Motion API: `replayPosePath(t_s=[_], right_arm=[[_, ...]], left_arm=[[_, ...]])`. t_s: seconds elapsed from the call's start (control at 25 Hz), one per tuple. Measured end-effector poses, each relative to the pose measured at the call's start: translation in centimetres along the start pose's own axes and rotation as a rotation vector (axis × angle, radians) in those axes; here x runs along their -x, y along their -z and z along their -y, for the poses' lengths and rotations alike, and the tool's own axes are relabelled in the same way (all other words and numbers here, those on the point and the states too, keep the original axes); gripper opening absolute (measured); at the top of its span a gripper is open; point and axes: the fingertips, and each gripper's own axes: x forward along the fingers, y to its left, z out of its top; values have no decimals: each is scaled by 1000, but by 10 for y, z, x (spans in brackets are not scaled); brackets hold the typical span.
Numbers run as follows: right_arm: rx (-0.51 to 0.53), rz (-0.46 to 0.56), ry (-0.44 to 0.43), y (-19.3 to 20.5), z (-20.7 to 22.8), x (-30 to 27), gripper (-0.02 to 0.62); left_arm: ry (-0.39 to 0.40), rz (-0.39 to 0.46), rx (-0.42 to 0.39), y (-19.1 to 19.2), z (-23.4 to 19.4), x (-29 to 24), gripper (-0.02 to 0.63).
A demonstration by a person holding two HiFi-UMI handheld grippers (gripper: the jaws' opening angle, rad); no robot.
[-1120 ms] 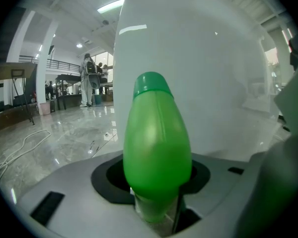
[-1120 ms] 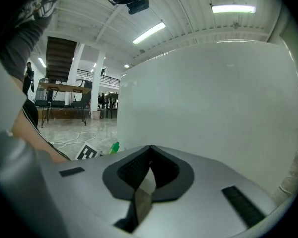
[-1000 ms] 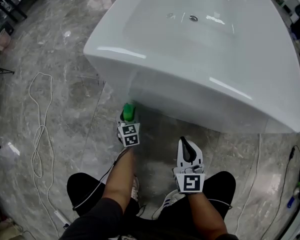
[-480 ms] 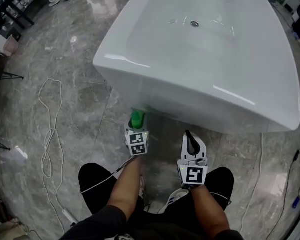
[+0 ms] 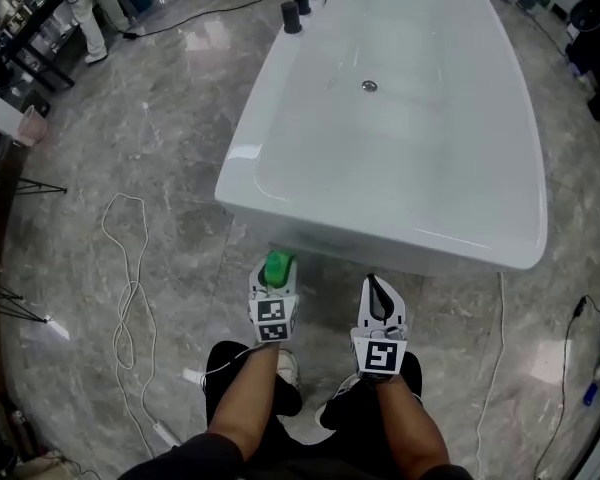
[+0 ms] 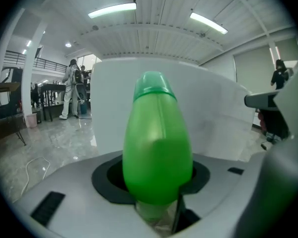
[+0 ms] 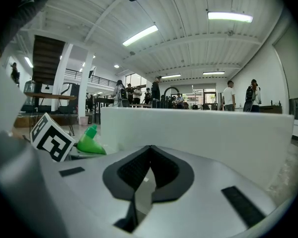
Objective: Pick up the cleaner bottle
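Two tongs are seen raised in front of a white bathtub (image 5: 280, 183), and only one is loaded: the left tongs (image 5: 274, 286) are clamped on the green cleaner bottle (image 5: 277, 267), while the right tongs (image 5: 379, 290) are pressed together with nothing between them. In the left gripper view the bottle (image 6: 158, 148) is wedged between the dark pads, its cap aimed toward the tub wall. A second ago the bottle was held low at the foot of the tub, close to the grey marble floor (image 5: 140, 148); since then both hands have been lifted and more of the tub has come into the head view, so the person is judged to have stood up. The bottle is now carried clear of the floor, just short of the tub's near end. The pick-up is therefore judged all but complete, with only a steady hold left to be kept.
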Motion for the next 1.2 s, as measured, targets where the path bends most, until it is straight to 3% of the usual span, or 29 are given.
replayPosePath(t_s=[0.2,0.52,0.68,0.92,1.2], right_arm=[[-21,-1,10,-104,5,43,17],[-15,-26,82,-291,26,126,17],[-12,-2,125,-366,24,165,17],[-41,20,217,-402,43,189,17],[-63,46,196,-444,67,200,17]], left_arm=[[22,-17,45,-101,8,67,187],[99,-50,-28,-282,26,194,187],[136,-46,-60,-343,27,244,187],[193,42,-71,-426,50,260,187],[206,91,-75,-475,86,267,187]])
